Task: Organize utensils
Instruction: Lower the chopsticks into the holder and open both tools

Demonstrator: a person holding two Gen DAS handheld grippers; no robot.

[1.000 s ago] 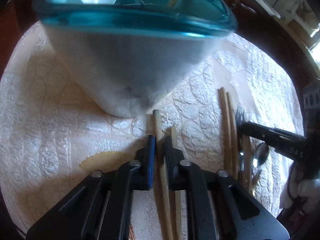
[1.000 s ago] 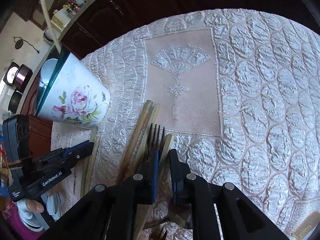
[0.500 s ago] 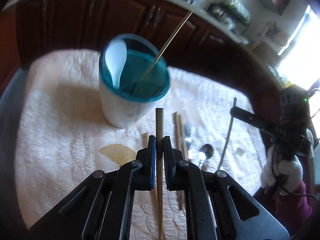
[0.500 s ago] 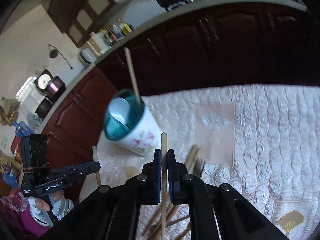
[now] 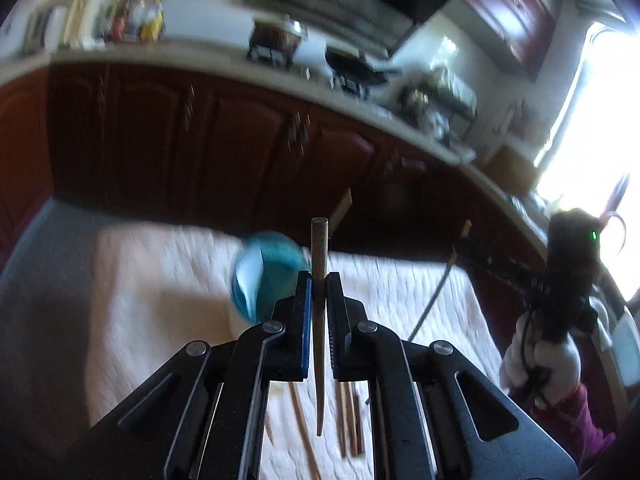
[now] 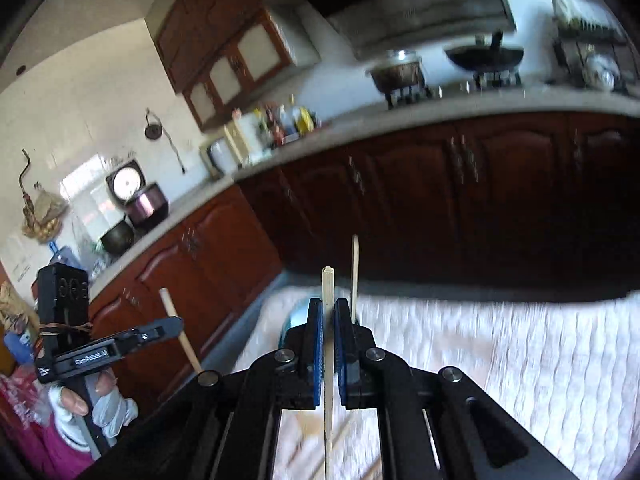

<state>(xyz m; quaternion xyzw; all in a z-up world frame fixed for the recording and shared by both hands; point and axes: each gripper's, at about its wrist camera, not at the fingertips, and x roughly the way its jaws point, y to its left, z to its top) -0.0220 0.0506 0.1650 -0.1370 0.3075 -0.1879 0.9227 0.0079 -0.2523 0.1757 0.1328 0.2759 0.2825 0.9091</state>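
A brown chopstick (image 5: 319, 320) is clamped upright in the closed left gripper (image 5: 319, 280); a pale chopstick (image 6: 328, 340) is pinched likewise by the right gripper (image 6: 328, 308). Beyond both, the blue-rimmed cup (image 5: 264, 272) is seen on the white cloth (image 5: 160, 300), more chopsticks (image 5: 348, 420) lying nearer.

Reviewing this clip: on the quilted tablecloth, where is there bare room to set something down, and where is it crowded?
Bare: the tablecloth left of the blue-rimmed cup, and the wide stretch on the right in the right wrist view. Crowded: the loose chopsticks lying on the cloth below both hand-held grippers, each clamping one chopstick.
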